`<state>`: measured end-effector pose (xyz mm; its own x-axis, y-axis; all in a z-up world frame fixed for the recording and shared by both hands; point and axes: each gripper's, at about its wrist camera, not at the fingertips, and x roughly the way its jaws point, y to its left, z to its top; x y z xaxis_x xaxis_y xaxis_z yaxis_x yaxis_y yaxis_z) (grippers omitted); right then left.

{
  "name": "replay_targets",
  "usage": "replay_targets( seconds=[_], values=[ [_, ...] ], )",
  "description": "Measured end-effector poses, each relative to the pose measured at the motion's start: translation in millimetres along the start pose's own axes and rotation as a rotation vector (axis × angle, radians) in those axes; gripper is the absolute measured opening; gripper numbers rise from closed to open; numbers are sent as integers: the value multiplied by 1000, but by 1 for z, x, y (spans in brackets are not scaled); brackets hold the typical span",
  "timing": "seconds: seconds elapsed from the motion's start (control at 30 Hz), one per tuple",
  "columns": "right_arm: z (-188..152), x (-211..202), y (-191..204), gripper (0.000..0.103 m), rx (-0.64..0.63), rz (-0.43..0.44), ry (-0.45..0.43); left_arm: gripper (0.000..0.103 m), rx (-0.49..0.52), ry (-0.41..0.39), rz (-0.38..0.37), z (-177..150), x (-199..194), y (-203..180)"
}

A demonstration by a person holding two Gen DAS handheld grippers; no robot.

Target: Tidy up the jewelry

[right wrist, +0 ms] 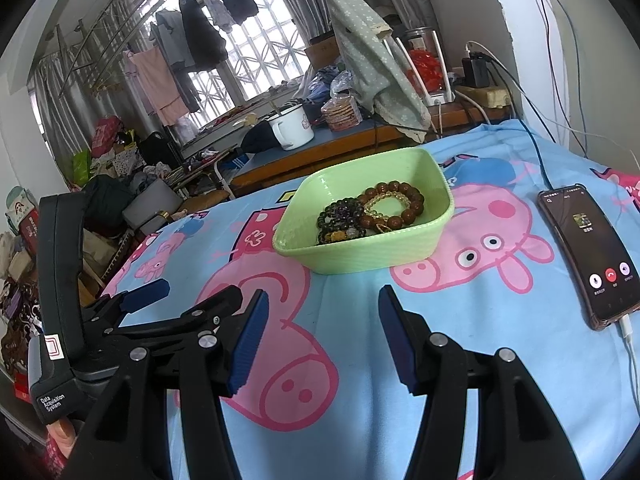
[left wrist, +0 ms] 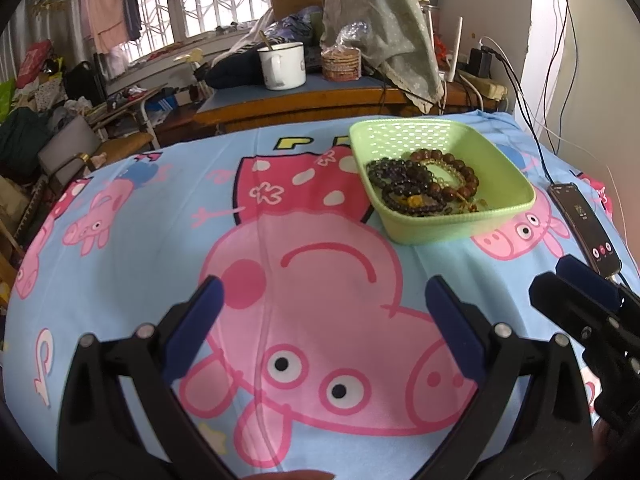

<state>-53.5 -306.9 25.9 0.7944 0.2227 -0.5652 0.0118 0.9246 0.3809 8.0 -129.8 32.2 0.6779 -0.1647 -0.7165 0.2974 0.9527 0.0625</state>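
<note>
The left gripper (left wrist: pixel 322 312) hovered over the cartoon-print cloth (left wrist: pixel 132 264) with its jaws wide apart and nothing between them. At one o'clock from it stood the green basket (left wrist: pixel 430 232), holding the bead bracelets (left wrist: pixel 424 184) heaped together. The right gripper (right wrist: pixel 320 324), jaws parted and empty, faced the basket at twelve o'clock. A phone (right wrist: pixel 584 252) lay at two o'clock.

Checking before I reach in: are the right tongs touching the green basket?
Apart. The right wrist view shows blue sheet between the right tongs and the green basket.
</note>
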Motion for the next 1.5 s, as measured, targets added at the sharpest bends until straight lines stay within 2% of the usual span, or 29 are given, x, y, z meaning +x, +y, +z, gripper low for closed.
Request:
replay_targets(
  seconds=[0.47,0.8,1.5],
  values=[
    [1,-1,-3,28,2,0,-3,97,2,0,5,0,1,1],
    [2,-2,-5,28,1,1,-7,97,19,-34,75,0,-5,5],
    [5,-4,-4,28,2,0,-12,97,17,-20,65,3,-4,7]
  ],
)
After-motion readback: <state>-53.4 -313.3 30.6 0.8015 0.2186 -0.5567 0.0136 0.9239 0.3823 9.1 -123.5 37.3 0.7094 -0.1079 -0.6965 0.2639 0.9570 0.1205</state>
